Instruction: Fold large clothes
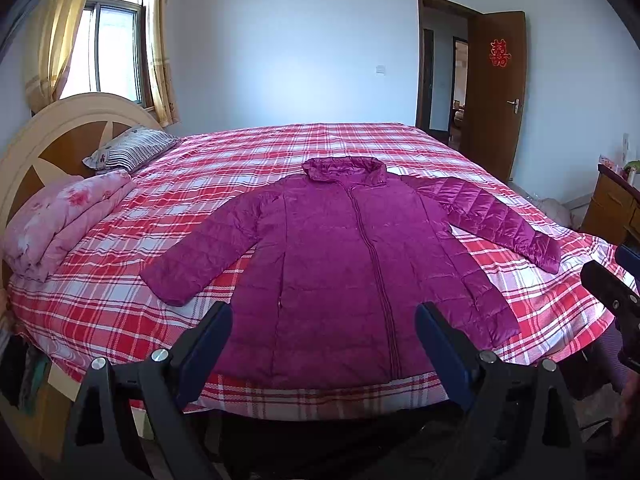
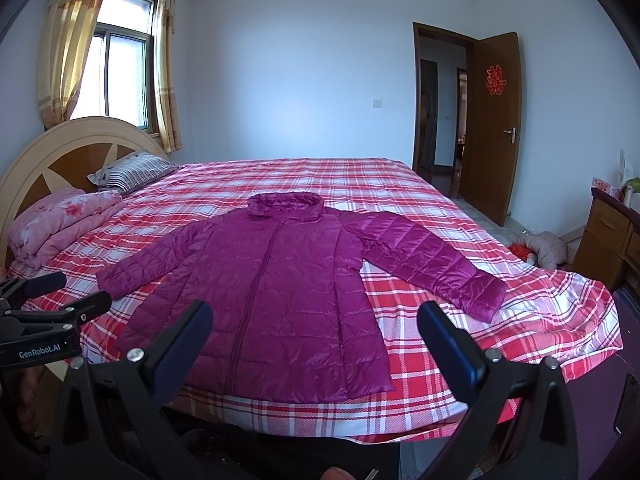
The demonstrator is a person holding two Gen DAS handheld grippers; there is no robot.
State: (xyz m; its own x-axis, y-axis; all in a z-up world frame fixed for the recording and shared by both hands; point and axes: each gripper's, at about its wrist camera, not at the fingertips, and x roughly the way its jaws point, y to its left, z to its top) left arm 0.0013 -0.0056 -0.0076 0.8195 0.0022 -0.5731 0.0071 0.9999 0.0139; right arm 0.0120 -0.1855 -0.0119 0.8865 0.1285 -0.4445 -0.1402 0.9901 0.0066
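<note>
Your left tongs (image 1: pixel 324 328) stand wide open with nothing between the pads, and your right tongs (image 2: pixel 316 326) are spread just as wide and just as empty; both hang short of the bed's (image 1: pixel 120 300) near edge. Straight ahead of both lies the jacket (image 1: pixel 340 272), flat and face up on the bed, zipped shut. Its hem is the part nearest you, just past the fingertips; its collar points away from you, so its long axis runs directly outward from the tongs. The sleeves splay to either side: the left sleeve (image 1: pixel 200 256) lies ahead and outward of your left tongs, the right sleeve (image 2: pixel 432 260) ahead and outward of your right tongs. Each hand looks nearer its own sleeve, so a sleeve fold inward seems the likely opening.
</note>
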